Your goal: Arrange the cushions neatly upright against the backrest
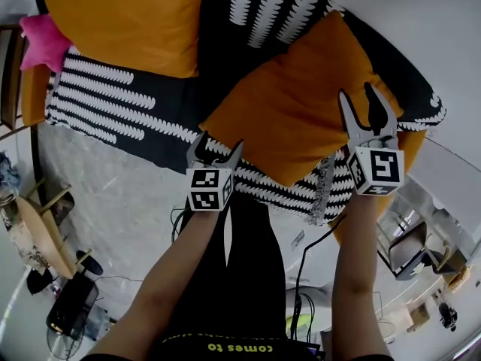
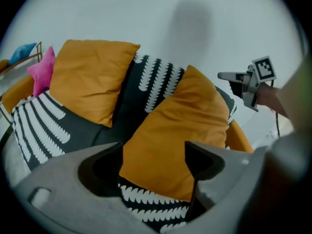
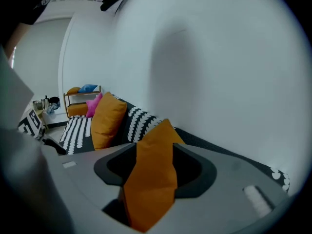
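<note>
One orange cushion stands upright against the backrest of the black-and-white patterned sofa, beside a small pink cushion. A second orange cushion lies tilted across the seat, its top corner resting on the backrest. My left gripper is open at this cushion's near left corner, which shows between the jaws without being pinched. My right gripper is at the cushion's right edge. That edge runs up through its spread jaws.
The sofa's front edge is just ahead of my legs. Cables, a wooden chair and shoes lie on the floor at the lower left. A white wall rises behind the sofa, and a low shelf stands past its far end.
</note>
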The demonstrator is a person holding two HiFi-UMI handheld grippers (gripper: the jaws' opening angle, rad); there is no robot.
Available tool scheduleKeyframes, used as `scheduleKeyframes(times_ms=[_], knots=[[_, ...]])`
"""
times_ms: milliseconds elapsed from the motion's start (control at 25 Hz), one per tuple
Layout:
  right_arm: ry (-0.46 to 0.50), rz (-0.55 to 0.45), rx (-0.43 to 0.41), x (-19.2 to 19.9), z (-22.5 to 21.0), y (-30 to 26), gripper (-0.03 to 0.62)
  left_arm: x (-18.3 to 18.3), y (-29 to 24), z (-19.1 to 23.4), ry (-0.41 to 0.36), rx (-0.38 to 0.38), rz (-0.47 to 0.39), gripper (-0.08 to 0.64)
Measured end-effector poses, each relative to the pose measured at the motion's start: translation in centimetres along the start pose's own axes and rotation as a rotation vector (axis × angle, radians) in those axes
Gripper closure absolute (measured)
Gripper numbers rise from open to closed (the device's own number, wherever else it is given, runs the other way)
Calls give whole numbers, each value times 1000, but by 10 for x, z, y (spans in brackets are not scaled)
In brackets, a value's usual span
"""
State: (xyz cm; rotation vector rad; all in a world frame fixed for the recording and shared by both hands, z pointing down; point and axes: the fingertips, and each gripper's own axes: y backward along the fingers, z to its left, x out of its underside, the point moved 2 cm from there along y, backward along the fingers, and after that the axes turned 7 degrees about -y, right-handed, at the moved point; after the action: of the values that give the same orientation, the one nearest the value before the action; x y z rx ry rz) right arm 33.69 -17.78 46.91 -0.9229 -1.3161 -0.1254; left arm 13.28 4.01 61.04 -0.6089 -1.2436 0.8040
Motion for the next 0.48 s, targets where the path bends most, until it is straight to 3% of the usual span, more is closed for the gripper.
scheduleKeyframes(times_ms=[80, 200, 320, 480], knots=[[15, 25, -6, 6, -6, -12, 322, 15, -13, -4, 34, 29, 45, 142], [74, 55, -33, 11, -8, -31, 288, 39, -34, -10, -10, 48, 136, 90], [145, 113, -47, 22, -4, -51, 249, 52, -52, -10, 23, 42, 181, 23], [190, 131, -25, 30, -2, -61, 252, 56, -72, -5, 44, 58, 232, 15]])
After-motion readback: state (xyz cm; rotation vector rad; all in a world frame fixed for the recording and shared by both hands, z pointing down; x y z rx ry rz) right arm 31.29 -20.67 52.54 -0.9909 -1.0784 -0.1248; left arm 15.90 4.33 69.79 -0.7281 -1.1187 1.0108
